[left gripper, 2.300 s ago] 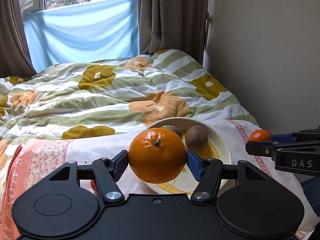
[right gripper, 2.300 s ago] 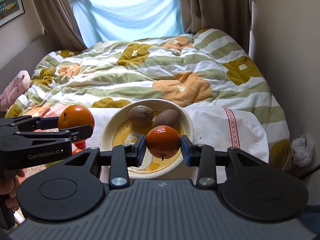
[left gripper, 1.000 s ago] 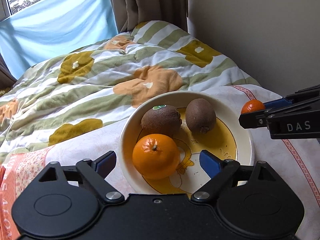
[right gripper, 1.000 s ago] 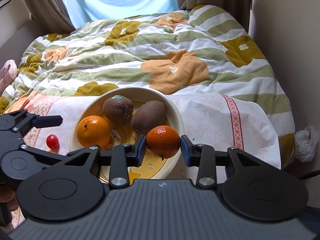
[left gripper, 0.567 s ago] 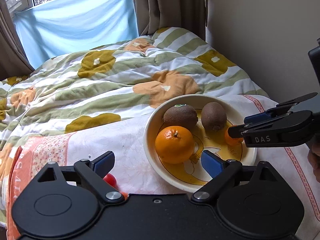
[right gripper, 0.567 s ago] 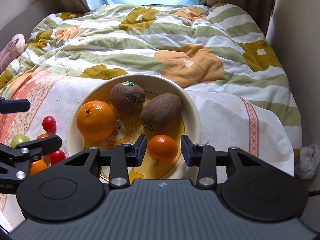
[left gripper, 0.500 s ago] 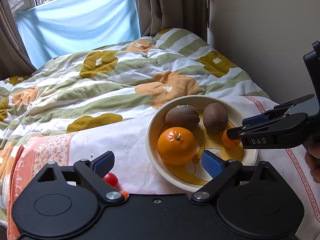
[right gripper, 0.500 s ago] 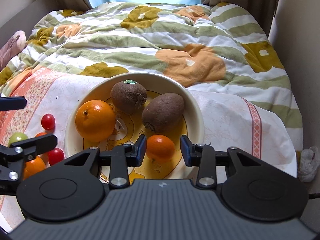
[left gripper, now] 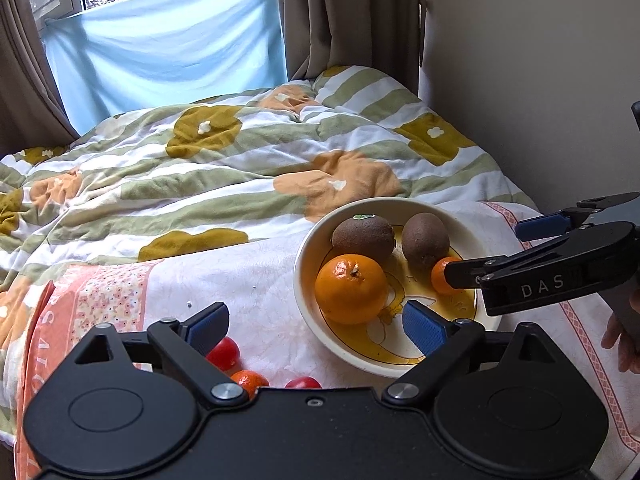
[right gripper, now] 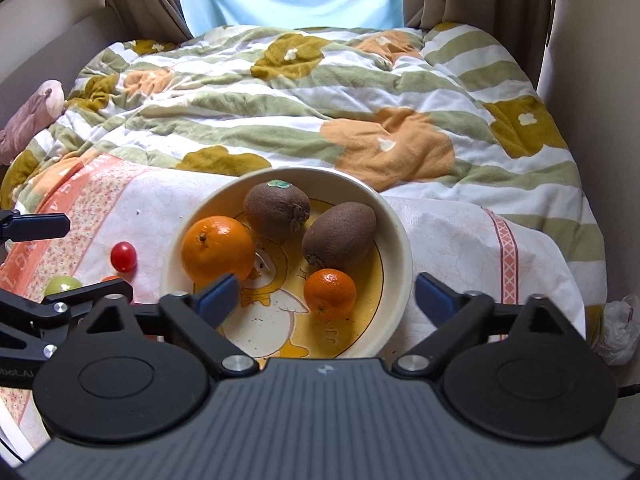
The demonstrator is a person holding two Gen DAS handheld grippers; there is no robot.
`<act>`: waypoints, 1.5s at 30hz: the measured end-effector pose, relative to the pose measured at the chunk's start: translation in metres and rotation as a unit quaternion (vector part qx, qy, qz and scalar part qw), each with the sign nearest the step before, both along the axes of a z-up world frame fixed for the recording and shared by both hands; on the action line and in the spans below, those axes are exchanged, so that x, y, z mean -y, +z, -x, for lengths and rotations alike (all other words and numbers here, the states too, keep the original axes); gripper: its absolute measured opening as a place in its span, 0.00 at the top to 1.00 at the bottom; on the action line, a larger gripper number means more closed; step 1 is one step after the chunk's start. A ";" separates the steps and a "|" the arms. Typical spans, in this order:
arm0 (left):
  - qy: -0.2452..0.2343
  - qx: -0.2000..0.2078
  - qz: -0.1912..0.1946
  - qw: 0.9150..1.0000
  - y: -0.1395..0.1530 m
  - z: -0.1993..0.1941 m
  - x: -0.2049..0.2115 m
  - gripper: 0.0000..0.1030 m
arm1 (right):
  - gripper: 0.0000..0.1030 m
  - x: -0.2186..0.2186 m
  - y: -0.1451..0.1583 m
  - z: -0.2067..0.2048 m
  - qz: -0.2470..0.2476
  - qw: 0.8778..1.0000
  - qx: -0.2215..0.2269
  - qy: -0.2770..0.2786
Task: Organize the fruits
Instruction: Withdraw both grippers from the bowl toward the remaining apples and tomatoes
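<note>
1. Right wrist view: the cream bowl (right gripper: 400,240) holds four fruits: two kiwis, one with a green sticker (right gripper: 277,211) and one without (right gripper: 339,234), one large orange (right gripper: 217,250) and one small mandarin (right gripper: 330,292).
2. On the white cloth (right gripper: 452,240) left of the bowl lie loose small fruits: a red cherry tomato (right gripper: 123,256) and a green one (right gripper: 62,284). The left wrist view shows two red cherry tomatoes (left gripper: 223,354) and another small mandarin (left gripper: 249,381) near the cloth's near edge, partly hidden by the gripper body.
3. The bowl sits toward the cloth's far edge, where the flowered quilt (right gripper: 304,100) begins. Bare cloth lies to the bowl's right up to the pink border strip (right gripper: 507,256); the wall stands close beyond it.
4. The right gripper (right gripper: 326,298) hangs over the bowl's near side, jaws opening and spread wide. The small mandarin rests in the bowl between the pads, touching neither.
5. The left gripper (left gripper: 316,326) has its jaws wide apart and grips nothing; its right pad overlaps the bowl's near left rim.
</note>
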State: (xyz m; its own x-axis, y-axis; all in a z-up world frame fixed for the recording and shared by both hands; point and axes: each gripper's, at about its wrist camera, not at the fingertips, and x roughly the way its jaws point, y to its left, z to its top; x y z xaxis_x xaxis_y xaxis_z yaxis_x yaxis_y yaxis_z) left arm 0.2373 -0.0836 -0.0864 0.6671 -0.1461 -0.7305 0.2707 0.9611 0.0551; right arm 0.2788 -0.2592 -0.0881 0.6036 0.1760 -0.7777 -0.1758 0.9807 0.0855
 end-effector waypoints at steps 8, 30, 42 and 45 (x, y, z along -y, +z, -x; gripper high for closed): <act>0.017 0.032 0.004 0.999 0.026 0.028 -0.005 0.07 | 0.00 0.005 0.028 0.025 -0.004 1.000 0.023 -0.004; 0.024 0.080 0.031 0.996 0.067 0.138 -0.069 0.07 | 0.00 -0.031 0.111 0.151 -0.024 0.996 0.074 -0.052; -0.036 0.089 0.029 0.995 0.060 0.150 -0.121 0.07 | 0.00 -0.087 0.094 0.195 -0.022 0.989 0.073 -0.127; -0.048 0.087 0.031 0.995 0.052 0.145 -0.136 0.07 | 0.00 -0.102 0.083 0.199 -0.019 0.988 0.066 -0.139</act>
